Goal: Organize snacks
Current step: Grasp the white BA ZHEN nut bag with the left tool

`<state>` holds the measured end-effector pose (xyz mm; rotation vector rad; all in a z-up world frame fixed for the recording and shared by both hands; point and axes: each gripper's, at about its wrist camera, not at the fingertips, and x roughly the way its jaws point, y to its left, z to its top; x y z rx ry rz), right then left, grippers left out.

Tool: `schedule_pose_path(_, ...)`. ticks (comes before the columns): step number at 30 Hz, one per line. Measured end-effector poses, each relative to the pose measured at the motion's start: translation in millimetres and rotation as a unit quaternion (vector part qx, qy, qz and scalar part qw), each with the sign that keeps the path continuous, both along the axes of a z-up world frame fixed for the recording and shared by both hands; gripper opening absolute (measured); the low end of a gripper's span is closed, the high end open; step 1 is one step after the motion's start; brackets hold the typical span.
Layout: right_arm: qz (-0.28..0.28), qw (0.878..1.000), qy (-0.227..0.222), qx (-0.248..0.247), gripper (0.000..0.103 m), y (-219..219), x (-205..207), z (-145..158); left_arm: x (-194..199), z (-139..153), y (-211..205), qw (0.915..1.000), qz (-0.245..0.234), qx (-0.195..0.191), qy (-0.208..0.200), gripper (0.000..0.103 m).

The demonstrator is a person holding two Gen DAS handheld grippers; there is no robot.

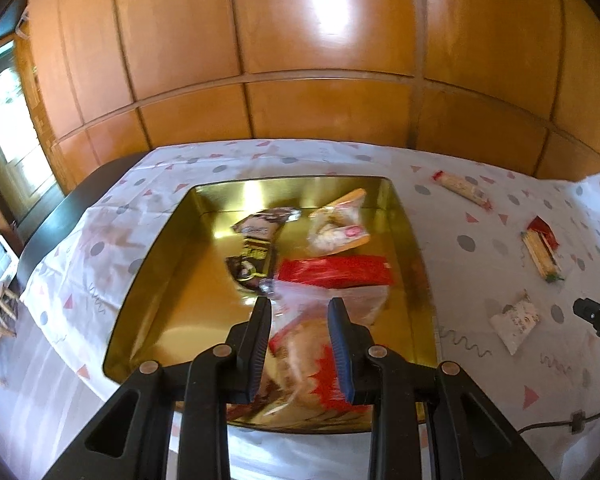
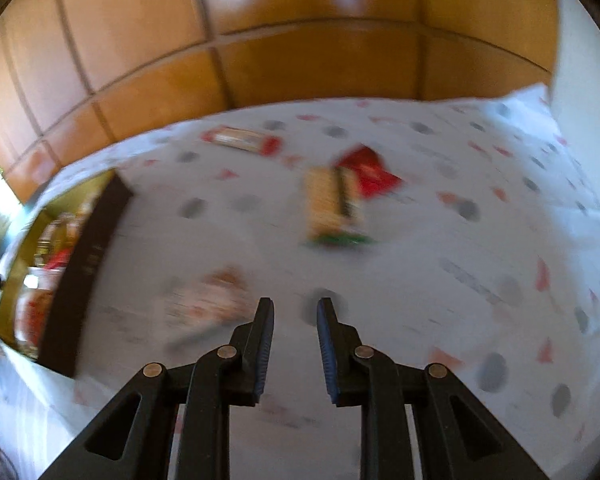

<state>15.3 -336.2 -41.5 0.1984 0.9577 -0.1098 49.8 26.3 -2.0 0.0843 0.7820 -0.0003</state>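
A red-and-clear snack bag (image 1: 300,344) hangs over the gold tin (image 1: 156,280) — long axis along the fingers, print too blurred to read — pinched by the left gripper (image 1: 299,312). The right gripper (image 2: 295,312) gapes empty above the tablecloth (image 2: 460,260).

Ahead of my left gripper (image 1: 300,312) the gold tin (image 1: 156,280) is crowded: a red-and-clear packet (image 1: 332,280) sits between my fingers, with a dark chocolate wrapper (image 1: 256,248) and a pale snack bag (image 1: 336,228) beyond, so only the tin's left floor is bare. My right gripper (image 2: 294,312) hangs with jaws apart over open tablecloth (image 2: 440,280). A white packet (image 2: 208,304) lies just left of its fingertips, a cracker pack (image 2: 332,208) lies ahead, and the tin's dark wall (image 2: 84,280) blocks the left.
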Motion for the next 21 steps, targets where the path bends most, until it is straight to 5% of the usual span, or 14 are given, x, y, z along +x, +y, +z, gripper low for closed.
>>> schedule_pose_path(6,-0.052,0.998,0.03,-0.003,0.022,-38.7,-21.0,-20.2,9.0,3.1,-46.6,0.9974,-0.07,0.014,0.001,0.03)
schedule_pose_path(11,-0.066,0.997,0.04,0.005,0.022,-52.5,-32.5,-30.5,18.4,-4.1,-96.3,0.9875,-0.156,0.011,0.019,0.036)
schedule_pose_path(14,-0.067,0.997,0.039,0.014,0.023,-55.3,-35.0,-33.1,24.4,-16.5,-128.6,0.9775,-0.206,0.018,0.042,0.041)
schedule_pose_path(17,-0.063,0.997,0.036,0.018,0.026,-54.7,-32.0,-34.0,27.1,-30.8,-159.6,0.9632,-0.259,0.033,0.063,0.052)
schedule_pose_path(19,-0.059,0.998,0.033,0.021,0.027,-55.0,-31.1,-35.3,26.8,-39.0,-179.0,0.9534,-0.291,0.04,0.07,0.069)
schedule_pose_path(21,-0.056,0.998,0.03,0.025,0.028,-55.7,-31.9,-35.6,26.7,-45.3,-195.8,0.9453,-0.315,0.055,0.066,0.073)
